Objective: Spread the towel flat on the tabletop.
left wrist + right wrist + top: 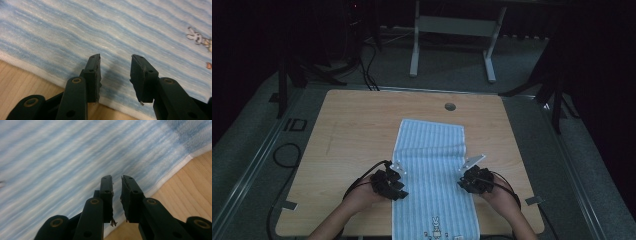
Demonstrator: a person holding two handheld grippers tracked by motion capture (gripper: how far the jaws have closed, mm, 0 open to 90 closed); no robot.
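A blue-and-white striped towel [432, 165] lies lengthwise on the wooden table [352, 130], with a small rabbit print [435, 223] near its front end. My left gripper [401, 191] is low at the towel's left edge. In the left gripper view the left gripper [115, 72] stands open just above the striped cloth [100, 30], with nothing between the pads. My right gripper [461, 184] sits at the towel's right edge. Its jaws in the right gripper view [116, 192] are a narrow gap apart over the towel [62, 157], close to the hem, gripping nothing.
A round cable hole [450, 106] sits near the table's far edge. Bare wood flanks the towel on both sides. Beyond the table stand a grey desk frame [452, 30] and dark tripod legs [557, 95]. Black cables [287, 155] trail on the floor at the left.
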